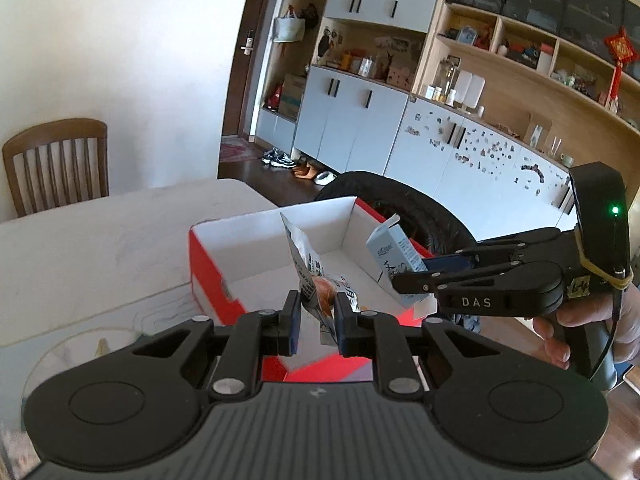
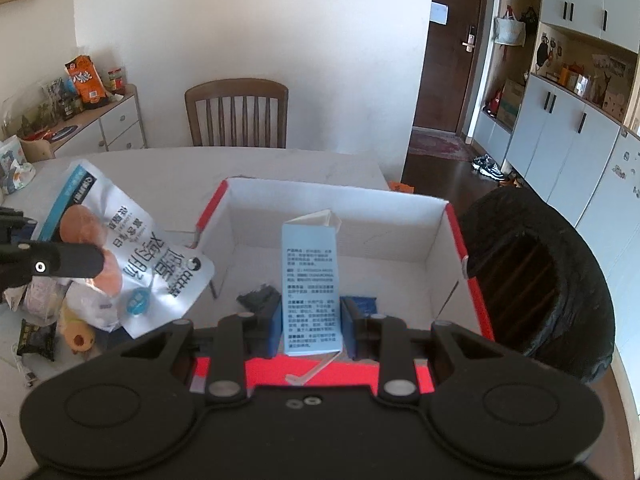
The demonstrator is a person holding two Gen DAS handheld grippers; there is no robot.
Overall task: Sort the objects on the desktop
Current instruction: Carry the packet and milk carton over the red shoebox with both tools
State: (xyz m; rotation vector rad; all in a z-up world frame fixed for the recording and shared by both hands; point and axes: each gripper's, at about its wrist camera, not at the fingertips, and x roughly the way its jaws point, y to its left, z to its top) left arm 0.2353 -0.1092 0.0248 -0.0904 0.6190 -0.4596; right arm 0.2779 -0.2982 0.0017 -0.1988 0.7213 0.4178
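My left gripper (image 1: 319, 314) is shut on a silver-white snack packet (image 1: 310, 272) printed with orange food, held upright over the near end of a red box with a white inside (image 1: 208, 256). In the right wrist view the same packet (image 2: 140, 248) hangs left of the box (image 2: 468, 248), pinched by the left gripper (image 2: 96, 264). My right gripper (image 2: 312, 320) is shut on a light blue carton (image 2: 312, 280) with a folded top and a straw, upright above the box's near wall. From the left, the carton (image 1: 394, 254) sits in the right gripper (image 1: 420, 270) over the box's right side.
A dark packet (image 2: 258, 296) lies on the box floor. A black round tyre-like thing (image 2: 540, 280) stands just right of the box. Several snack packets (image 2: 60, 320) lie on the white table (image 2: 160, 176) at the left. A wooden chair (image 2: 236, 116) stands behind it.
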